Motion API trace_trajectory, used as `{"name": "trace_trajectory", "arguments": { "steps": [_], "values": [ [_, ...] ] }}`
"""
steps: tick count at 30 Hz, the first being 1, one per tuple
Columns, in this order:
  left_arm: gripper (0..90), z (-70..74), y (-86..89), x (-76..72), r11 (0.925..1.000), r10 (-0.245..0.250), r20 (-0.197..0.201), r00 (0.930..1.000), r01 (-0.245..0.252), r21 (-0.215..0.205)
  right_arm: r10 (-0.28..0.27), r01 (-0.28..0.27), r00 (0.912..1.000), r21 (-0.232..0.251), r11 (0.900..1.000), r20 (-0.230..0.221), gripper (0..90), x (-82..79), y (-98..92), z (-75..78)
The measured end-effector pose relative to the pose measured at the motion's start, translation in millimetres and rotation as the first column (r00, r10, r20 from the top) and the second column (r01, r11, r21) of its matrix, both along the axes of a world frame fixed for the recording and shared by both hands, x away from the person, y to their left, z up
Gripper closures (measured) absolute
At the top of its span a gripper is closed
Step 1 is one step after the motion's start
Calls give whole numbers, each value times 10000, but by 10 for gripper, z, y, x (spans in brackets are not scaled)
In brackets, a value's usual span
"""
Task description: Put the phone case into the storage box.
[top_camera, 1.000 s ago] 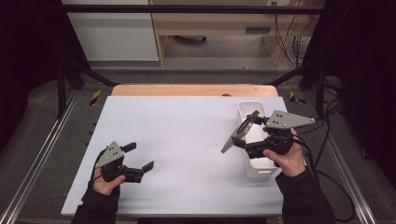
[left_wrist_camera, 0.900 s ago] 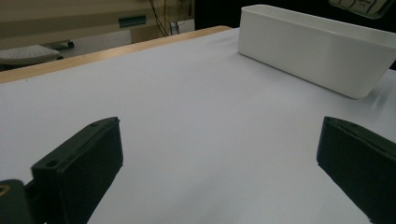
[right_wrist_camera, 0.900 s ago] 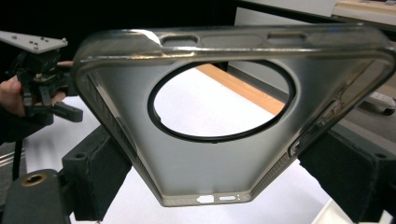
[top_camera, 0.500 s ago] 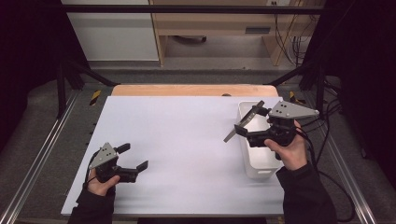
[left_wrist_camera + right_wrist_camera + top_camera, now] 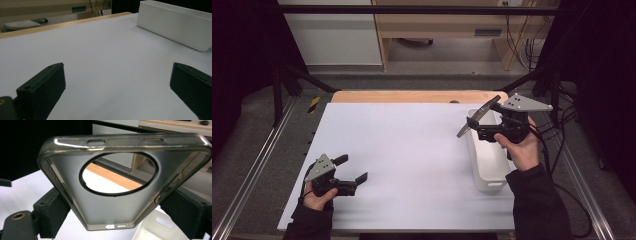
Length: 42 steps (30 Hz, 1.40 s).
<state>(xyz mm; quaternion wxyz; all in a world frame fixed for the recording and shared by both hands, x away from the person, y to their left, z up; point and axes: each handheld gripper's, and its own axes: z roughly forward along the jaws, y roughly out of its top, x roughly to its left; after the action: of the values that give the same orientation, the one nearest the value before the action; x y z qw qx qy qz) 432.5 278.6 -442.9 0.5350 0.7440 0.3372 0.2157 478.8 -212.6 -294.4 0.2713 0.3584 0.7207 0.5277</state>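
High view: right gripper point(image 5: 484, 120) clamps a phone case point(image 5: 478, 115) above the white bin point(image 5: 486, 170). Left gripper point(image 5: 353, 169) rests wide open, empty, on the tabletop point(image 5: 412, 150). Next, I reckon, the case must be set down.

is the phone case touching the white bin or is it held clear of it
Apart. The high view shows the right gripper holding the phone case raised above the white bin, and the right gripper view shows it clamped between both jaws with the bin below.

Translucent glossy plastic phone case point(image 5: 120, 202); matt white bin point(image 5: 488, 165).
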Motion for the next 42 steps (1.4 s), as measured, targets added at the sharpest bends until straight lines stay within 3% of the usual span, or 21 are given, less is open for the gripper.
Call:
{"name": "trace_trajectory", "arguments": {
  "steps": [10, 20, 29, 42],
  "values": [
    [0, -12, -7, 6, 10000, -7, -5, 10000, 7, 39, -628, 628, 9980, 55, 9980, -74, 118, 107, -40, -2],
    [0, -27, -8, 16, 10000, -24, -51, 10000, 24, 78, -1390, 1390, 9900, -23, 9903, -233, 117, 228, -69, -17],
    [0, -38, -9, 23, 9999, -39, -71, 10000, 39, 115, -1975, 1976, 9795, -20, 9803, -398, 117, 366, -97, -43],
    [0, -50, -21, 32, 9998, -89, -90, 9999, 91, 191, -2854, 2841, 9553, -282, 9584, -772, 117, 572, -137, -82]
  ]
}}
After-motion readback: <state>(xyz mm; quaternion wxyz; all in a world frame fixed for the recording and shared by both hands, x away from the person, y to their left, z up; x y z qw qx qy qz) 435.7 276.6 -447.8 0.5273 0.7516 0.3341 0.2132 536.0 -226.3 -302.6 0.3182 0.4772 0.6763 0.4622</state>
